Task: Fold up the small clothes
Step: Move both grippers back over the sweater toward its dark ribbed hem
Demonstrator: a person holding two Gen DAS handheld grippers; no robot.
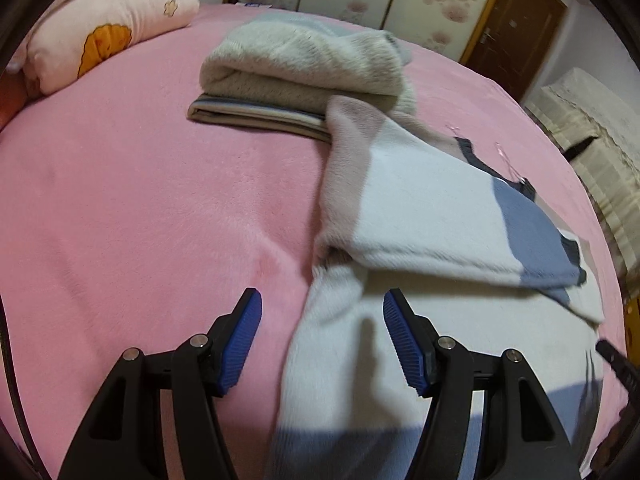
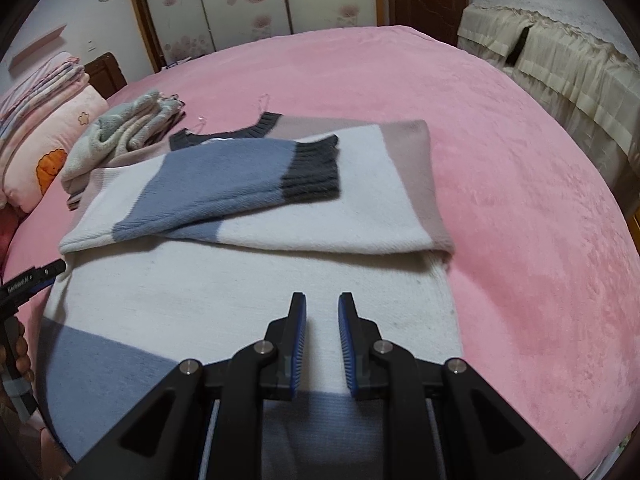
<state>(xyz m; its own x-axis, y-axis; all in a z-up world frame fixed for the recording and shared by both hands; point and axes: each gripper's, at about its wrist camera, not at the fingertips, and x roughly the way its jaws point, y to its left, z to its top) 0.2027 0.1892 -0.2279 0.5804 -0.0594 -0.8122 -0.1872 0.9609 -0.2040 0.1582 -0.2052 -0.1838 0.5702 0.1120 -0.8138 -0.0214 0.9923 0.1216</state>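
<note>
A knit sweater (image 2: pixel 256 280) in white, blue and dusty pink with dark grey cuffs lies flat on the pink bed (image 2: pixel 520 200). Both sleeves are folded across its body; one blue sleeve with a dark cuff (image 2: pixel 312 168) lies on top. The sweater also shows in the left wrist view (image 1: pixel 420 208). My left gripper (image 1: pixel 322 312) is wide open and empty over the sweater's left edge. My right gripper (image 2: pixel 322 312) is open with a narrow gap, empty, just above the lower body of the sweater.
A stack of folded grey and striped clothes (image 1: pixel 296 76) sits further back on the bed, touching the sweater's shoulder. Pink pillows and bedding (image 1: pixel 108 20) lie at the far left. A covered sofa (image 2: pixel 560 52) stands right of the bed. A wardrobe and door are behind.
</note>
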